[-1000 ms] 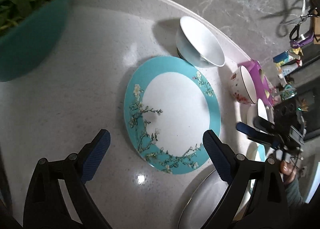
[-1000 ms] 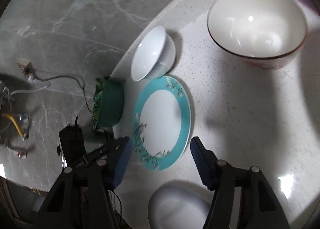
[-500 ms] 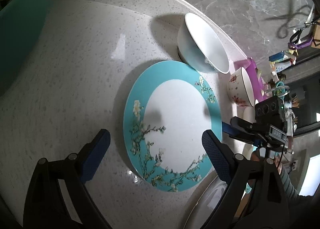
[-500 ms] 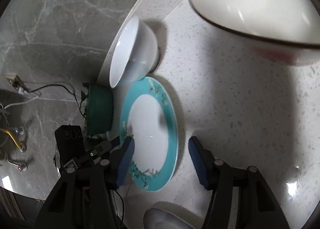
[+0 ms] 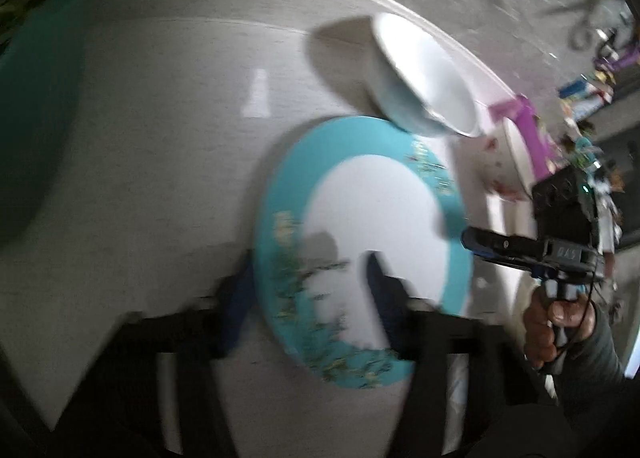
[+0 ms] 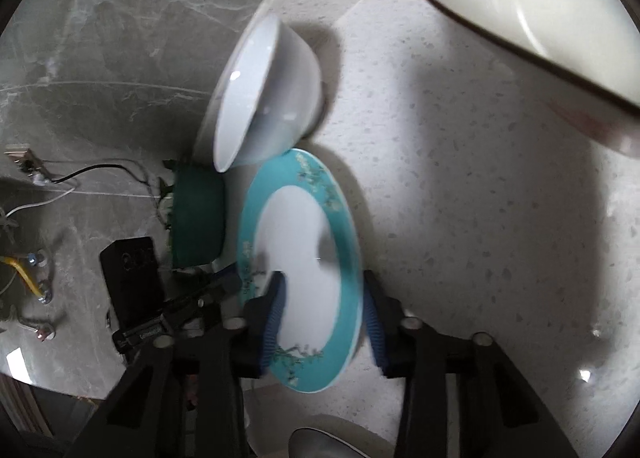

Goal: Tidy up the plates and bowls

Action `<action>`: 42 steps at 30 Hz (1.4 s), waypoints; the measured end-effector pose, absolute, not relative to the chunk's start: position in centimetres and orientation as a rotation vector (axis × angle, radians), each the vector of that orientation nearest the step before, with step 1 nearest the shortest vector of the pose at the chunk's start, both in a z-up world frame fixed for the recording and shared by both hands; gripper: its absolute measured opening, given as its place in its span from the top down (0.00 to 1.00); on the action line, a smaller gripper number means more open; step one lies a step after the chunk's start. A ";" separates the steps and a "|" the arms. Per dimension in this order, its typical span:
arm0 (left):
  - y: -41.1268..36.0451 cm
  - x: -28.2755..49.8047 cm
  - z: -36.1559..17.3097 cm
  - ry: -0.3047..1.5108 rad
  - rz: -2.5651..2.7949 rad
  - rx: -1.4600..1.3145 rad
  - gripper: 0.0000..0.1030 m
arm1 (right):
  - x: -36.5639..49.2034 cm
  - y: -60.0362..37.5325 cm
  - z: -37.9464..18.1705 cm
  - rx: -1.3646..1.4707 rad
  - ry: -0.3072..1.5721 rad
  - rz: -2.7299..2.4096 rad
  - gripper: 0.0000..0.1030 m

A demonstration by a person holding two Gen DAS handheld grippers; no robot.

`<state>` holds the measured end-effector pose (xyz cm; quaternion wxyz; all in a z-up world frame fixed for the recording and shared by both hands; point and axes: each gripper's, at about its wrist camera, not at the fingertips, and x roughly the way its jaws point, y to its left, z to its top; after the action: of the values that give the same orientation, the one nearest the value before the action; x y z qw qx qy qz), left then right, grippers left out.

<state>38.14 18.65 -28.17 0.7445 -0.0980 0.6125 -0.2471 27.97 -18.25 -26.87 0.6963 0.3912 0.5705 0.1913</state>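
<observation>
The blue plate [image 5: 384, 225] with little flowers lies on the white table [image 5: 160, 177], near its round edge. The left claw [image 5: 308, 298] has one finger under the plate's rim and one finger on top, but the picture is blurry, so I cannot tell if it squeezes. The right claw [image 6: 324, 318] sits around the plate's other side [image 6: 304, 254] the same way, and I cannot tell if it pinches. A white bowl [image 6: 264, 97] stands just beside the plate, close to the table's edge. A bigger bowl [image 6: 528, 9] is near the right claw.
</observation>
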 end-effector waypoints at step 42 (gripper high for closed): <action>16.1 23.9 -19.1 1.277 -0.579 -0.107 0.86 | 16.7 -18.8 -17.6 0.744 1.173 0.297 0.89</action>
<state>23.88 16.10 -19.08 0.7628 -0.0492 0.5873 -0.2663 16.66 -18.83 -17.60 0.7581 0.3417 0.5385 0.1361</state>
